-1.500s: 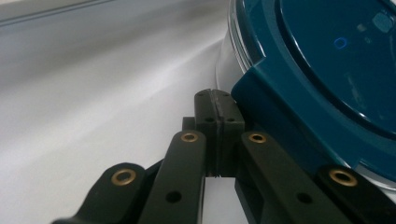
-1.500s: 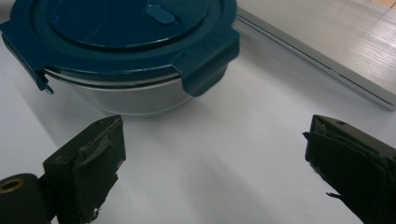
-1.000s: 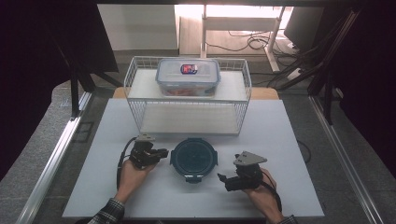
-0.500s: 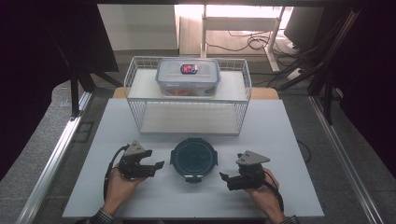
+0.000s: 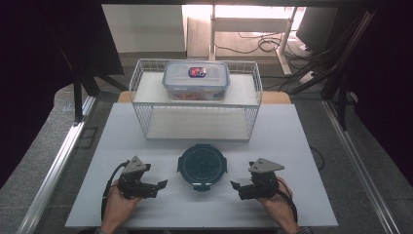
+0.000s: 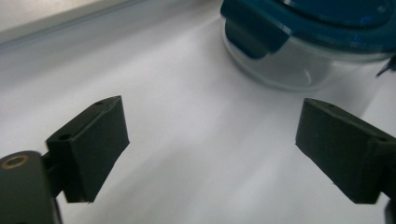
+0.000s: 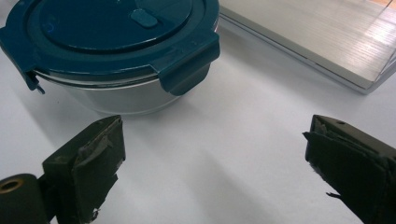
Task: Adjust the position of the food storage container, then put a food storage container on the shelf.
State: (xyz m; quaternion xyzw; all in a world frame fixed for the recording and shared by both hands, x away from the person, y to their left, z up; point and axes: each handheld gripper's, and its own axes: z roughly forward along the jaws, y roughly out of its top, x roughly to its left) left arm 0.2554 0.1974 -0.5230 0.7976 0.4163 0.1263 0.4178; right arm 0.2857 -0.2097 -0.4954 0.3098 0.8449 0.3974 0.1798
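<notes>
A round glass container with a dark teal clip lid sits on the white table near its front middle. It shows at the top right in the left gripper view and at the top left in the right gripper view. My left gripper rests low at the container's left, open, with nothing between its jaws. To the container's right, my right gripper is open and holds nothing. Both point inward toward the container without touching it.
A white wire rack stands behind the container, with a clear rectangular lidded box on its upper shelf. The white table ends close behind my hands. Dark frame posts and cables stand at both sides.
My left gripper has drawn back from the container toward the front left and turned to point right. The right gripper has shifted only slightly.
</notes>
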